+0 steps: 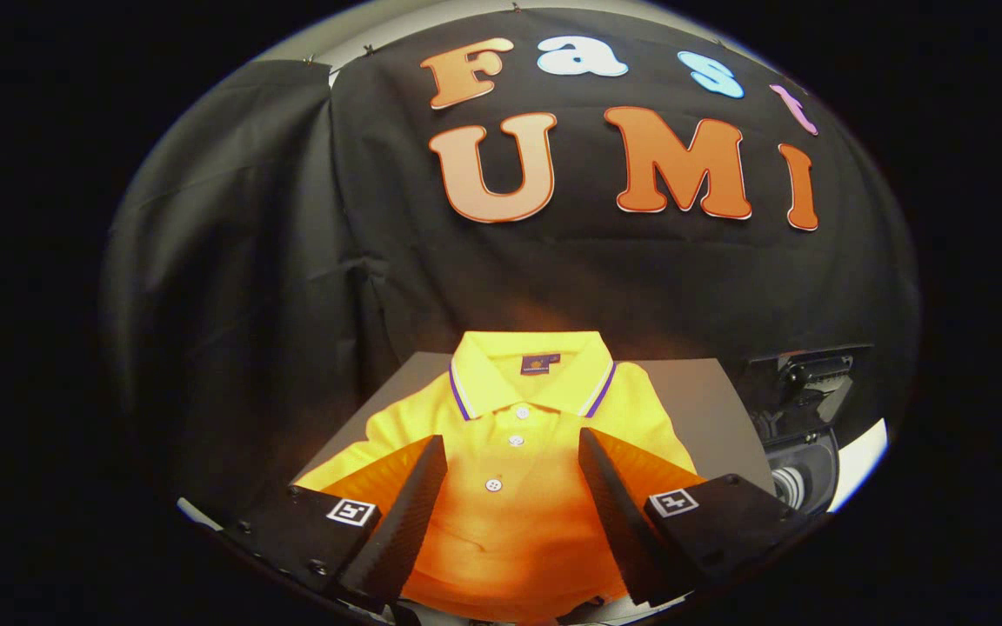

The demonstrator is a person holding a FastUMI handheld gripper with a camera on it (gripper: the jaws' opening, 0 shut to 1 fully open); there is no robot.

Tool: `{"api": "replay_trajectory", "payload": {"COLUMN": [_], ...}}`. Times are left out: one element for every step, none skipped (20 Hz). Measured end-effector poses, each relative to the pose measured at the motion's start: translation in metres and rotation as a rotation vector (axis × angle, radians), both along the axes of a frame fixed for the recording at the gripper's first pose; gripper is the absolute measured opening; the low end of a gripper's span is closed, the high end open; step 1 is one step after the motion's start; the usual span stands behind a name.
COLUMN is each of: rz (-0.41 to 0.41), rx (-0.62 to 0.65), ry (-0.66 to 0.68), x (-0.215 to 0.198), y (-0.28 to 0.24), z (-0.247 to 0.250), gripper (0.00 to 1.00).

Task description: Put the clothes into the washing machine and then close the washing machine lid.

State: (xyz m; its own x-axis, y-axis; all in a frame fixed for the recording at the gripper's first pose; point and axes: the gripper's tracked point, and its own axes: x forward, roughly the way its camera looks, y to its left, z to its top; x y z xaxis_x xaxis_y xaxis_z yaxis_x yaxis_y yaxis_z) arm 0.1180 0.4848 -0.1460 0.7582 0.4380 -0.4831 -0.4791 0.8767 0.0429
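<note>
I am looking along the gripper at the black cloth wall (231, 261) that is hanging across the back and the left of the booth, falling in soft folds behind everything else. In front of it a grey table (692, 391) is lying flat, its far edge meeting the cloth.

A yellow polo shirt (510, 417) is lying spread on that table, front side up, and is taking up most of the surface. Its collar (488, 365) is pointing toward the wall, with a striped edge and a small dark label inside the neck. A row of white buttons (516, 439) is running down the placket toward me.

Off to the right, beyond the table edge, a dark machine-like object (801, 396) is standing with a round opening below it; I cannot tell from here whether that is the washing machine.

I am holding the gripper (512, 461) with its jaws spread wide, hovering above the lower part of the shirt. The two fingers (418, 496) are sitting well apart, one over each side of the shirt's chest, with the button row showing in the gap between them. They are gripping nothing, and I cannot tell whether their tips are touching the fabric. Each finger base is carrying a small square marker (351, 511).
</note>
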Motion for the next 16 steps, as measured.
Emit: {"api": "replay_trajectory", "payload": {"rz": [0.003, 0.006, 0.010, 0.015, 0.018, 0.020, 0.021, 0.024, 0.029, 0.034, 0.035, 0.037, 0.045, 0.051, 0.057, 0.056], "rx": [-0.027, -0.051, -0.080, -0.104, -0.115, -0.120, -0.122, -0.115, -0.097, -0.081, -0.065, -0.057, -0.063, -0.075, -0.087, -0.093], "ry": [-0.003, -0.006, -0.006, -0.013, -0.023, -0.026, -0.015, 0.000, 0.009, 0.027, 0.037, 0.040, 0.044, 0.040, 0.047, 0.052], "x": [0.002, 0.003, 0.002, 0.002, 0.003, 0.002, 0.002, 0.001, 0.003, 0.003, 0.004, 0.005, 0.005, 0.004, 0.004, 0.004], "y": [0.002, 0.006, 0.007, 0.006, 0.006, 0.006, 0.006, 0.005, 0.005, 0.005, 0.004, 0.004, 0.003, 0.003, 0.004, 0.004], "z": [-0.006, -0.011, -0.018, -0.021, -0.022, -0.023, -0.027, -0.029, -0.029, -0.031, -0.031, -0.032, -0.031, -0.031, -0.032, -0.032], "gripper": [0.98, 0.98, 0.98, 0.98, 0.98, 0.98, 0.98, 0.99, 0.99, 0.99, 0.99, 0.98, 0.97, 0.97, 0.96, 0.94]}}
